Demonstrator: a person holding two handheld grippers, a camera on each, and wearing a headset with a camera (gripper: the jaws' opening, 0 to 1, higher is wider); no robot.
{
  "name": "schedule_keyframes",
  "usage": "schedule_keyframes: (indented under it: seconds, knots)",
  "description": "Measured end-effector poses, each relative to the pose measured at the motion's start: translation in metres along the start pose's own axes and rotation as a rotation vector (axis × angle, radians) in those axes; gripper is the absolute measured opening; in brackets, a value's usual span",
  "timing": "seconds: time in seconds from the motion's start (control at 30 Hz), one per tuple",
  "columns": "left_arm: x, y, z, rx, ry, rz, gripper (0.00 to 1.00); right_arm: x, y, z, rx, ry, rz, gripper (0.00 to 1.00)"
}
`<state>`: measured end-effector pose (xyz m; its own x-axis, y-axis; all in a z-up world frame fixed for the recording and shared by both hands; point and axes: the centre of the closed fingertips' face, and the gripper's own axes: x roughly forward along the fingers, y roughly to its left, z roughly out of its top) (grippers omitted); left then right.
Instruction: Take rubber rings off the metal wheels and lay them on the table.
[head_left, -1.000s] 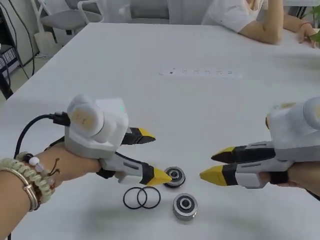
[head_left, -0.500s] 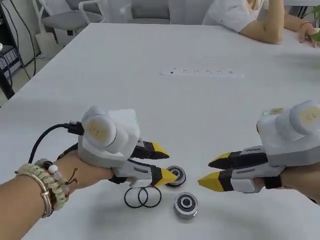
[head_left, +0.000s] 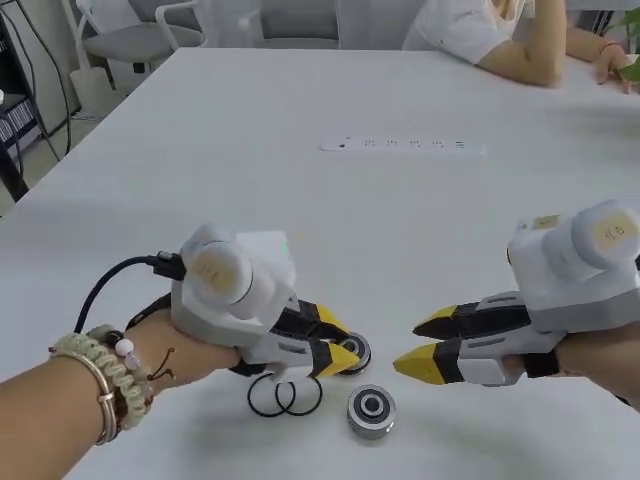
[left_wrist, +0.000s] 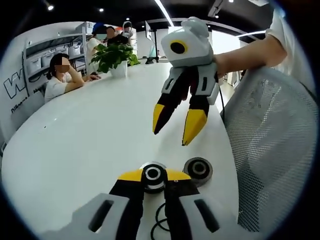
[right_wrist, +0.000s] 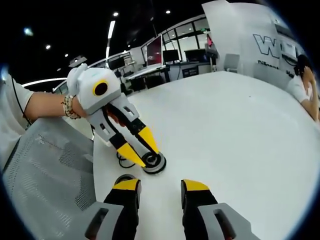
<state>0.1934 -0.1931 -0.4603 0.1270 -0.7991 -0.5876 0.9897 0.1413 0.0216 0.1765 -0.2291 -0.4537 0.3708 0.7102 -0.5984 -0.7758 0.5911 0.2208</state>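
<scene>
On the white table (head_left: 300, 180) close in front of me, my left gripper (head_left: 340, 342) presses its jaws against either side of the far wheel (left_wrist: 153, 175), clamping it where it sits on the tabletop. Two black rubber rings (head_left: 285, 396) lie flat and overlapping just beneath that gripper, beside the near wheel (head_left: 371, 409). My right gripper (head_left: 408, 344) hovers to the right, jaws apart and holding nothing, with its tips pointing toward both wheels.

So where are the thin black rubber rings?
Head view: the rings lie overlapping on the white table, beside the left gripper gripping a metal wheel.
</scene>
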Motion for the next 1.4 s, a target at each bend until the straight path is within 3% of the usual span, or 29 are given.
schedule_keyframes:
  seconds: [0.07, 0.1, 0.4, 0.67, 0.8, 0.9, 1.0, 1.4]
  knots:
    - [0.0, 0.002, 0.0, -0.044, -0.003, 0.008, 0.08, 0.001, 0.001, -0.001, 0.002, 0.002, 0.002, 0.3]
    - [0.001, 0.002, 0.002, 0.026, -0.016, -0.002, 0.08, 0.002, 0.001, -0.001, 0.002, 0.005, 0.004, 0.3]
    - [0.005, 0.0, 0.003, 0.005, -0.022, 0.013, 0.07, 0.014, 0.004, -0.01, -0.016, 0.046, -0.015, 0.24]
    - [0.013, -0.003, 0.008, 0.007, -0.036, 0.018, 0.08, 0.023, -0.004, -0.012, -0.047, 0.048, -0.08, 0.25]
    - [0.014, -0.003, 0.009, 0.007, -0.04, 0.02, 0.08, 0.029, -0.001, -0.007, -0.043, 0.027, -0.078, 0.27]
    - [0.015, -0.004, 0.01, 0.007, -0.044, 0.02, 0.08, 0.032, -0.001, -0.007, -0.089, 0.034, -0.099, 0.26]
    - [0.015, -0.004, 0.01, 0.006, -0.048, 0.019, 0.08, 0.033, 0.005, -0.01, -0.071, 0.047, -0.062, 0.2]
    - [0.016, -0.004, 0.011, -0.001, -0.053, 0.023, 0.08, 0.029, 0.002, -0.012, -0.125, 0.069, -0.063, 0.13]
